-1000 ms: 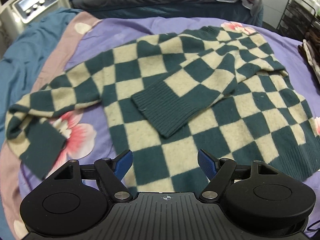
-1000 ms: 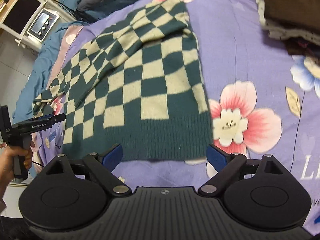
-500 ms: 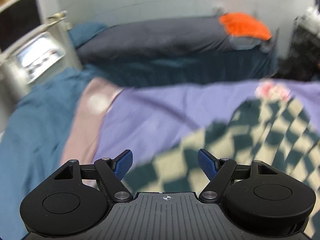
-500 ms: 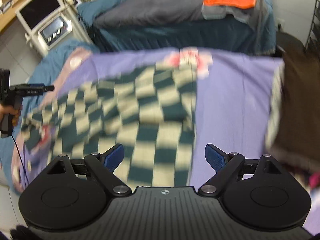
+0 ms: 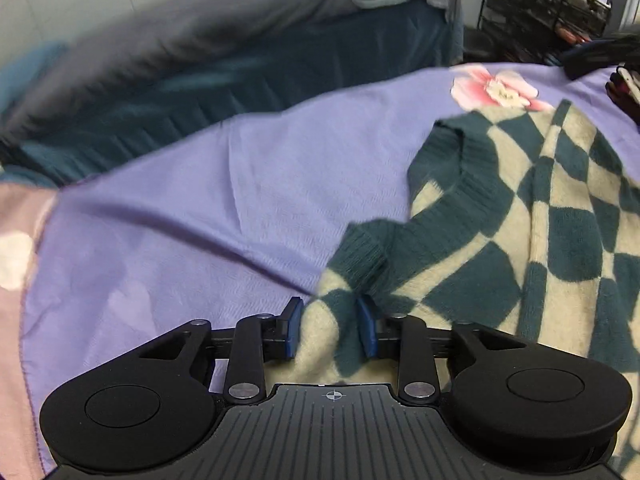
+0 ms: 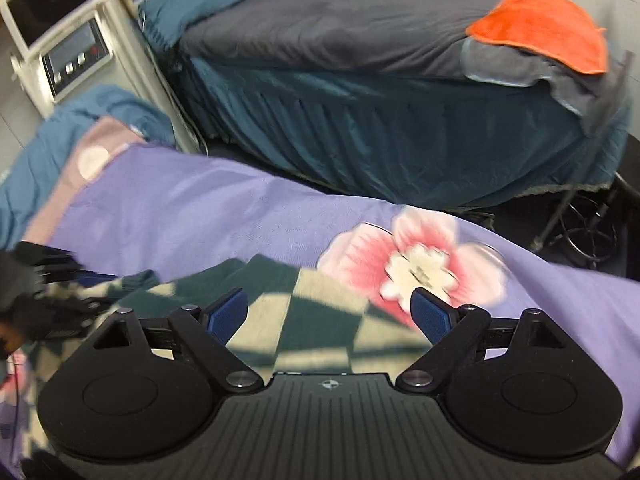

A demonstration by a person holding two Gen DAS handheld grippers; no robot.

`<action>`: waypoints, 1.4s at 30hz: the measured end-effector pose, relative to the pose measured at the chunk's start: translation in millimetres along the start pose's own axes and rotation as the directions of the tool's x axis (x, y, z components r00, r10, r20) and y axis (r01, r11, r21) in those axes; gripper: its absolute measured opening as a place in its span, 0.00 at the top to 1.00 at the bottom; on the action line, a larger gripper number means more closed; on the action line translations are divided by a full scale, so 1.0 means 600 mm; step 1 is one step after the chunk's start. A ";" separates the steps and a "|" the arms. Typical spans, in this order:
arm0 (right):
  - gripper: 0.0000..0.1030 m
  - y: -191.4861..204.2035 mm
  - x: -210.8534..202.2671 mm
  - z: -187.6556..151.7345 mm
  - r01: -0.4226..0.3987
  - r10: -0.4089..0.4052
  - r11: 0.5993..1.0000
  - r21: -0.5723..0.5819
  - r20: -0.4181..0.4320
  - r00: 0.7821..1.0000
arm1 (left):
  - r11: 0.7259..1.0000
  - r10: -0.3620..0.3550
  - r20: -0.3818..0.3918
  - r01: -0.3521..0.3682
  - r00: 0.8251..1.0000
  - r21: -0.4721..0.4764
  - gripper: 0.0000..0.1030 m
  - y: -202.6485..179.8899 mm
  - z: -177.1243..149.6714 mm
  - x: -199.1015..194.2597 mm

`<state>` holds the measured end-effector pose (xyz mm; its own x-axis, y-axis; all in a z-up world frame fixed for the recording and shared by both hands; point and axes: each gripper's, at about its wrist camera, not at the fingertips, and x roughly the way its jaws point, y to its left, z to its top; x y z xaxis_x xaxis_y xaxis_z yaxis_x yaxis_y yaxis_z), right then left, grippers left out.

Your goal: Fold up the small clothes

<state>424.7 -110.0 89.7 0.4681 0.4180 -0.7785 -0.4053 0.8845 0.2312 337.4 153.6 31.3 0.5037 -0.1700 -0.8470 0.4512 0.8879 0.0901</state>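
Note:
A green and cream checkered sweater (image 5: 520, 248) lies on the purple floral bedsheet (image 5: 200, 200). My left gripper (image 5: 332, 328) is shut on the sweater's shoulder beside the green ribbed collar (image 5: 456, 196), with cloth bunched between the blue pads. In the right wrist view my right gripper (image 6: 328, 316) is open and empty just above the sweater's far edge (image 6: 304, 300), near a pink flower print (image 6: 416, 264). The left gripper also shows at that view's left edge (image 6: 44, 288).
A second bed with a grey cover and teal skirt (image 6: 380, 92) stands behind, with an orange cloth (image 6: 544, 28) on it. A white machine with a screen (image 6: 68, 40) is at the far left. A wire rack (image 5: 544, 0) stands at the right.
Both grippers moved from the sweater's hem up to its collar end. The left gripper closed on the shoulder. The right gripper stayed open.

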 end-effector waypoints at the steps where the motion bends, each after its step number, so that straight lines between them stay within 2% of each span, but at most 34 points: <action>1: 0.17 0.008 0.022 0.004 0.004 -0.004 1.000 -0.018 -0.010 1.000 | 1.000 0.000 0.004 0.000 1.000 0.006 0.31 -0.005 -0.005 -0.003; 2: 0.18 0.015 0.041 0.007 0.004 -0.004 0.999 -0.035 -0.021 1.000 | 1.000 0.006 0.010 -0.006 1.000 0.008 0.50 -0.009 -0.008 -0.009; 3: 0.19 0.023 0.058 0.008 0.001 -0.003 0.999 -0.045 -0.037 0.999 | 1.000 0.011 0.016 -0.011 1.000 0.008 0.53 -0.012 -0.010 -0.014; 5: 0.30 0.041 0.083 0.004 -0.001 -0.005 0.997 -0.075 -0.073 0.997 | 1.000 0.016 0.036 -0.016 0.999 0.005 0.56 -0.013 -0.014 -0.027; 6: 0.53 0.049 0.092 -0.002 -0.005 -0.004 0.995 -0.095 -0.099 0.995 | 1.000 0.030 0.059 -0.030 0.998 -0.001 0.56 -0.012 -0.015 -0.037; 7: 0.91 0.057 0.099 -0.008 -0.016 0.000 0.993 -0.116 -0.132 0.991 | 0.999 0.051 0.084 -0.050 0.995 -0.017 0.57 -0.008 -0.015 -0.049; 9: 0.98 0.071 0.097 -0.021 -0.032 0.005 0.987 -0.159 -0.168 0.986 | 0.993 0.097 0.145 -0.087 0.985 -0.078 0.57 0.001 -0.014 -0.075; 11: 0.98 0.082 0.073 -0.023 -0.015 -0.008 0.979 -0.204 -0.115 0.993 | 0.984 0.133 0.195 -0.107 0.972 -0.142 0.55 0.016 -0.008 -0.100; 12: 0.98 0.084 0.059 -0.020 -0.004 -0.012 0.980 -0.200 -0.081 0.997 | 0.983 0.130 0.198 -0.099 0.972 -0.157 0.55 0.021 -0.001 -0.103; 15: 0.97 0.072 0.045 0.004 0.065 -0.069 0.986 -0.152 -0.020 0.997 | 0.981 0.161 0.158 -0.141 0.974 -0.131 0.56 0.021 0.015 -0.072; 16: 0.92 0.067 0.050 0.012 0.096 -0.100 0.986 -0.136 -0.024 0.995 | 0.978 0.173 0.117 -0.156 0.978 -0.139 0.52 0.023 0.019 -0.051; 17: 0.85 0.060 0.059 0.021 0.114 -0.119 0.986 -0.121 -0.038 0.992 | 0.970 0.190 0.054 -0.179 0.980 -0.165 0.41 0.028 0.023 -0.022; 18: 0.67 0.056 0.065 0.023 0.127 -0.133 0.986 -0.104 -0.050 0.990 | 0.960 0.214 -0.003 -0.210 0.977 -0.184 0.39 0.033 0.025 0.005; 19: 0.54 0.054 0.065 0.021 0.139 -0.144 0.987 -0.086 -0.055 0.988 | 0.954 0.234 -0.020 -0.233 0.972 -0.188 0.23 0.037 0.023 0.023; 20: 0.52 0.055 0.060 0.016 0.144 -0.148 0.987 -0.073 -0.050 0.988 | 0.945 0.270 0.003 -0.265 0.963 -0.194 0.00 0.036 0.018 0.022; 22: 0.45 0.069 0.043 -0.004 0.118 -0.120 0.991 -0.058 -0.040 0.992 | 0.905 0.383 0.003 -0.374 0.924 -0.202 0.00 0.037 0.023 0.021; 23: 0.42 0.074 0.029 -0.019 0.095 -0.097 0.994 -0.057 -0.030 0.995 | 0.898 0.398 -0.010 -0.392 0.917 -0.201 0.00 0.043 0.025 0.018; 25: 0.30 0.084 -0.009 -0.056 0.061 -0.062 0.996 -0.057 -0.010 0.998 | 0.898 0.387 0.000 -0.377 0.922 -0.227 0.00 0.056 0.019 -0.008; 28: 0.27 0.093 -0.063 -0.117 0.004 -0.004 1.000 -0.012 -0.017 1.000 | 0.894 0.394 0.047 -0.371 0.918 -0.251 0.00 0.069 -0.002 -0.074; 30: 0.25 0.090 -0.102 -0.167 -0.016 0.017 1.000 0.020 -0.032 0.999 | 0.911 0.351 0.078 -0.321 0.933 -0.257 0.00 0.066 -0.029 -0.127; 33: 0.25 0.086 -0.141 -0.239 0.042 -0.041 0.999 0.019 -0.060 0.997 | 0.941 0.230 0.128 -0.187 0.965 -0.280 0.00 0.043 -0.079 -0.195; 37: 0.24 0.062 -0.174 -0.311 0.117 -0.101 0.983 0.142 -0.115 0.988 | 0.956 0.117 0.071 -0.093 0.991 -0.279 0.00 -0.012 -0.137 -0.215; 40: 0.21 0.058 -0.191 -0.348 0.171 -0.143 0.962 0.211 -0.142 0.979 | 0.950 0.090 0.016 -0.081 0.996 -0.300 0.00 -0.044 -0.163 -0.194; 42: 0.20 0.064 -0.201 -0.364 0.170 -0.137 0.956 0.238 -0.151 0.979 | 0.951 0.077 -0.003 -0.074 0.997 -0.299 0.00 -0.064 -0.169 -0.181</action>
<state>181.2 -171.9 65.2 0.3955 0.2571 -0.8818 -0.1209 0.9663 0.2275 191.0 181.4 66.5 0.5346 -0.0997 -0.8392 0.1715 0.9851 -0.0078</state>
